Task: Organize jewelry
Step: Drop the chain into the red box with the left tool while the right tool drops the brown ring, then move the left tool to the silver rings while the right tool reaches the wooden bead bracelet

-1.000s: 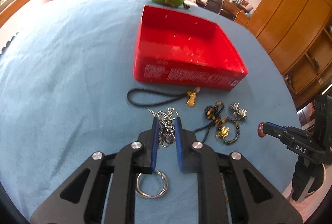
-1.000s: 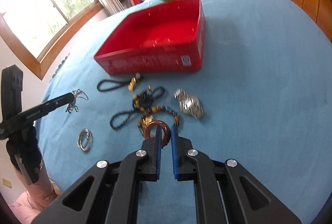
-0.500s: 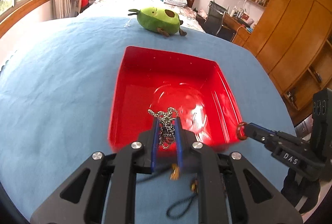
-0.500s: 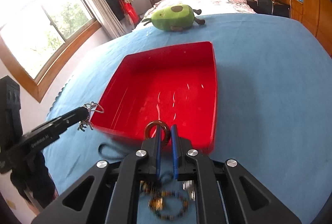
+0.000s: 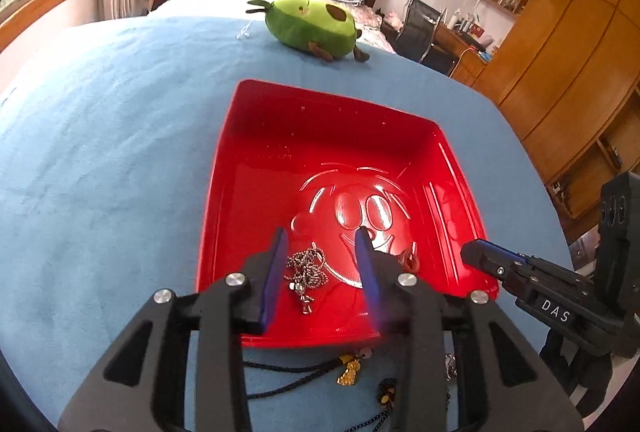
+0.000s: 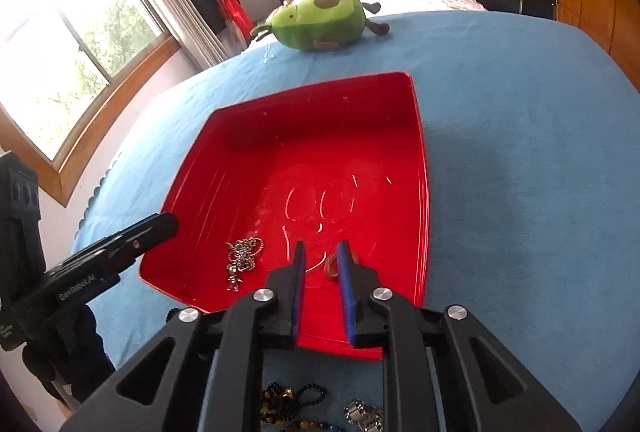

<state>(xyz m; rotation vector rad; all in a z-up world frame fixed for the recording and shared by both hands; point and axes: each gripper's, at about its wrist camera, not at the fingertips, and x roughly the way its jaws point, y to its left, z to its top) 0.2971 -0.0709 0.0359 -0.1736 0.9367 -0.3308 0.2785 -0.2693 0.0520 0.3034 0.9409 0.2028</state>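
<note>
A red tray [image 5: 272, 192] [image 6: 248, 172] lies on the blue cloth. My left gripper [image 5: 321, 236] hangs over the tray's near end, its jaws opening. The silver chain [image 5: 306, 268] [image 6: 242, 260] lies loose on the tray floor between the fingers, and the pads do not touch it. My right gripper [image 6: 321, 248] is over the near right part of the tray, its jaws also opening. The reddish-brown ring [image 6: 330, 266] [image 5: 410, 260] rests on the tray floor between its fingers, free of the pads. Each gripper also shows from the side in the other view: the right gripper [image 5: 472, 254], the left gripper [image 6: 170, 226].
A green avocado plush [image 5: 312, 24] [image 6: 320, 20] sits beyond the tray. On the cloth [image 5: 100, 152] in front of the tray lie a black cord with a gold charm [image 5: 348, 376], beaded bracelets [image 6: 288, 404] and a silver link band [image 6: 362, 416]. Wooden cupboards stand at the right.
Both grippers have moved forward from the jewelry pile to above the tray. Their jaws have parted; the chain and the ring have dropped onto the tray floor.
</note>
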